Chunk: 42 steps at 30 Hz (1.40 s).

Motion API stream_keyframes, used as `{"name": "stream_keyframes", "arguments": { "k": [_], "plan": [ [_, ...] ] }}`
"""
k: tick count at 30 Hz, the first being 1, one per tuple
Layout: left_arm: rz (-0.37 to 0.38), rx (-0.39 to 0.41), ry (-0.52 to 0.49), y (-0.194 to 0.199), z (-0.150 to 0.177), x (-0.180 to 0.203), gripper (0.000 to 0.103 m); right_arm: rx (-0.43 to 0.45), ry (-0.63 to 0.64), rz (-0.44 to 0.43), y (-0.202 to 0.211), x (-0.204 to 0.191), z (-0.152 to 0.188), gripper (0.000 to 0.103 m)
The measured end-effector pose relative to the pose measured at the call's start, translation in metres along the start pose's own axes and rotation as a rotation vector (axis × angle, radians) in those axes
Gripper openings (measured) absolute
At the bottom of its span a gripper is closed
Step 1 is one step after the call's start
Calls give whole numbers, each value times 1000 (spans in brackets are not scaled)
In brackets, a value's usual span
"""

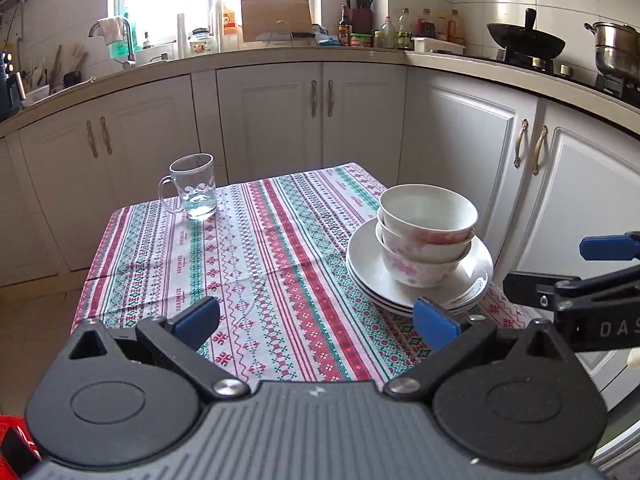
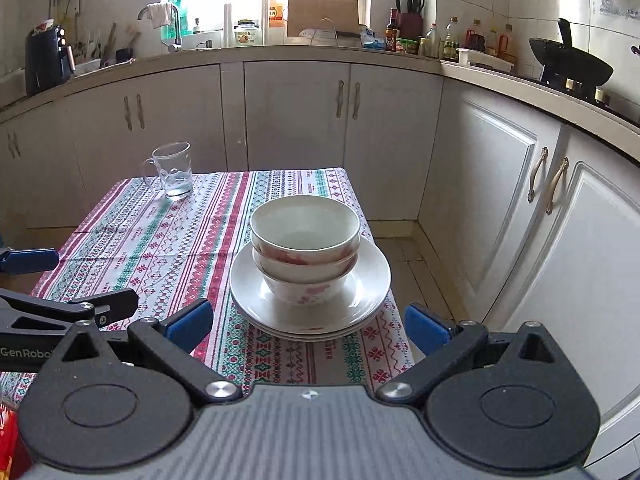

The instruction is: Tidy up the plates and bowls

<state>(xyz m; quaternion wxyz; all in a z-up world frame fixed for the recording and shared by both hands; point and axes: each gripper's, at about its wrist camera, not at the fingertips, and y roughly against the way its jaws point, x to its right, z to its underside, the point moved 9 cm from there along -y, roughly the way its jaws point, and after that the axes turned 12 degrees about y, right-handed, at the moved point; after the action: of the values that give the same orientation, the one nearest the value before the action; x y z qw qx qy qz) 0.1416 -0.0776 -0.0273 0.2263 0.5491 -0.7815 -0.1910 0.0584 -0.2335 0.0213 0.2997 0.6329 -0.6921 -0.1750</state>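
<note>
Three nested bowls (image 2: 306,248) on stacked plates (image 2: 310,300); my left gripper (image 1: 316,318) and right gripper (image 2: 308,322) gape empty. Best: grip the plate rim squarely, lift level.

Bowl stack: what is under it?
The three nested bowls sit on a stack of white plates, about three by the rims, on the patterned tablecloth. The plates' centres are covered by the bottom bowl.

Steel pot (image 1: 616,50) cut off right; bottle labels (image 1: 404,34) unreadable.
</note>
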Motion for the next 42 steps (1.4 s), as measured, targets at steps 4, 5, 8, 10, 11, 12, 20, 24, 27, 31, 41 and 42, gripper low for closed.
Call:
{"name": "stream_keyframes", "arguments": {
  "k": [4, 5, 8, 10, 11, 12, 20, 24, 27, 31, 41, 42],
  "plan": [
    [-6, -2, 3, 0, 0, 0, 102, 2, 2, 1, 0, 0, 0, 103],
    [-6, -3, 5, 0, 0, 0, 102, 3, 1, 0, 0, 0, 0, 103],
    [-7, -5, 9, 0, 1, 0, 102, 3, -2, -4, 0, 0, 1, 103],
    [-5, -6, 13, 0, 1, 0, 102, 4, -4, -3, 1, 1, 1, 103],
    [-6, -8, 15, 0, 1, -1, 102, 5, -4, -2, 1, 0, 1, 103],
    [-6, -9, 15, 0, 2, 0, 102, 5, -3, -2, 1, 0, 1, 103],
    [-11, -6, 18, 2, 2, 0, 102, 15, -2, 0, 4, 0, 0, 103],
    [-12, -7, 21, 2, 2, 1, 102, 19, -2, -2, 5, -1, 0, 103],
    [-12, -6, 23, 3, 2, 1, 102, 21, -2, 0, 6, 0, 0, 103],
    [-14, -8, 24, 3, 3, 1, 102, 21, -3, -1, 6, 0, 0, 103],
    [-15, -12, 29, 2, 4, 2, 102, 20, -6, 2, 5, 0, 1, 103],
    [-15, -12, 29, 2, 4, 2, 102, 20, -6, 2, 5, 0, 2, 103]
  ]
}}
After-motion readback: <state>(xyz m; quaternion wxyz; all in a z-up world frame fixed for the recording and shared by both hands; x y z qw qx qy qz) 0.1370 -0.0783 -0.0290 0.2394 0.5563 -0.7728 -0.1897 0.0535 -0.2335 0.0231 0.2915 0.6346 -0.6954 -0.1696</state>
